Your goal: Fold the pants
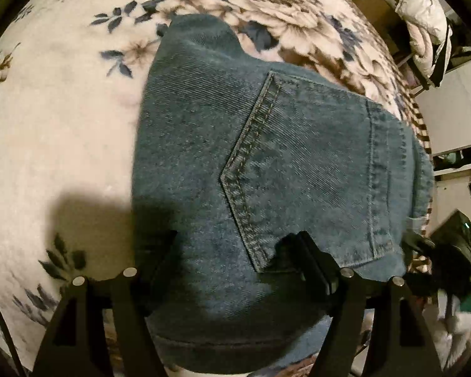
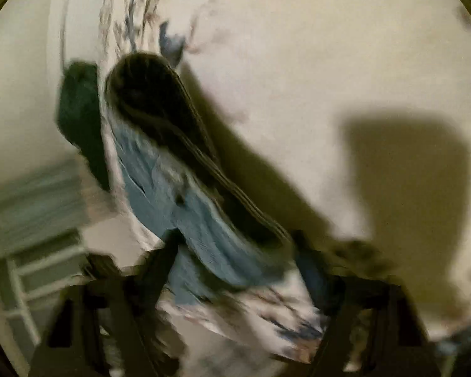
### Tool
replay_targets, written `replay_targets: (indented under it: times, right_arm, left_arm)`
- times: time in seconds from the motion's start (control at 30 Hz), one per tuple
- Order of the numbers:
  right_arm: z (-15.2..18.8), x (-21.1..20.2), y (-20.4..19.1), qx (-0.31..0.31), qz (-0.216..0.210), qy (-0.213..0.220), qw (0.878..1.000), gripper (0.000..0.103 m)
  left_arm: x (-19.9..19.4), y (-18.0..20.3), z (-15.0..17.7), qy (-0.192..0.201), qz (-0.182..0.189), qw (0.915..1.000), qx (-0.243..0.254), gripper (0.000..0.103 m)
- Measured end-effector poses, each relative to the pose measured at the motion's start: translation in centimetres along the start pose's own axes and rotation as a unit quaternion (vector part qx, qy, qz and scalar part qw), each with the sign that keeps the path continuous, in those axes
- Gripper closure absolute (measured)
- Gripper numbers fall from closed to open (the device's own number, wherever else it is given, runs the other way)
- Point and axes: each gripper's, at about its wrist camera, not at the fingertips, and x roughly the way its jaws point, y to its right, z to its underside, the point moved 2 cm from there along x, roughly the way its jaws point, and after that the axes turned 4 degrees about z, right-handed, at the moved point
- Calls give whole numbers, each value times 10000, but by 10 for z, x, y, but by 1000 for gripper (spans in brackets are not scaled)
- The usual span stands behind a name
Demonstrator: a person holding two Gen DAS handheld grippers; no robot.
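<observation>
While both grippers (image 1: 232, 251) (image 2: 235, 251) gape, folded jeans (image 1: 267, 157) lie pocket-up on floral blanket (image 1: 62, 110).

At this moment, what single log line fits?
stage: folded blue denim pants on floral blanket | left tool: open, over pants | right tool: blurred, open, astride cloth edge

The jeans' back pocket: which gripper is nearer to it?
Left. The left gripper hovers open right over the back pocket of the jeans. The right gripper, badly blurred, sits at the jeans' folded edge; no pocket shows there.
</observation>
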Motion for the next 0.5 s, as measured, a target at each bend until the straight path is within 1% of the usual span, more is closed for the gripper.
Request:
replay_targets:
  times: [0.03, 0.1, 0.17, 0.2, 0.23, 0.27, 0.3, 0.33, 0.37, 0.4, 0.43, 0.47, 0.5]
  right_arm:
    - [0, 0, -8, -39, 201, 88, 9998, 81]
    - [8, -10, -24, -310, 513, 208, 9980, 86]
    - [16, -22, -22, -280, 810, 268, 9960, 87]
    - [17, -22, -12, -102, 959, 154, 9952, 86]
    - [20, -12, 3, 101, 965, -98, 9952, 84]
    - [18, -6, 8, 261, 795, -230, 9962, 84]
    - [17, -3, 8, 333, 709, -293, 9965, 79]
    - [15, -2, 3, 319, 733, -426, 9959, 63]
    - [13, -3, -3, 205, 914, -496, 9944, 53]
    - [10, -8, -13, 10, 1108, -481, 9927, 32]
    - [9, -20, -27, -255, 1226, -327, 9916, 22]
    - [9, -25, -35, -382, 1268, -228, 9909, 21]
    - [7, -37, -50, -612, 1368, -22, 9887, 21]
  left_arm:
    - [0, -1, 2, 13, 44, 10000, -3, 31]
    - [0, -8, 6, 6, 190, 9998, -24, 31]
    - [4, -10, 6, -64, 311, 9994, 129, 32]
    - [4, -7, 5, -100, 321, 9993, 182, 31]
    - [2, -5, 6, -150, 280, 9993, 219, 31]
    - [0, -1, 5, -239, 188, 9992, 251, 31]
    - [-3, 1, 2, -283, 168, 9992, 231, 31]
    - [-9, 2, 0, -292, 213, 9992, 159, 31]
    - [-23, 3, -3, -169, 405, 9990, -10, 31]
    - [-33, 3, -6, -41, 560, 9983, -131, 31]
    - [-44, 3, -11, 124, 720, 9969, -278, 29]
    - [-56, 1, -18, 312, 896, 9945, -440, 22]
    - [-65, -1, -28, 480, 1078, 9912, -605, 13]
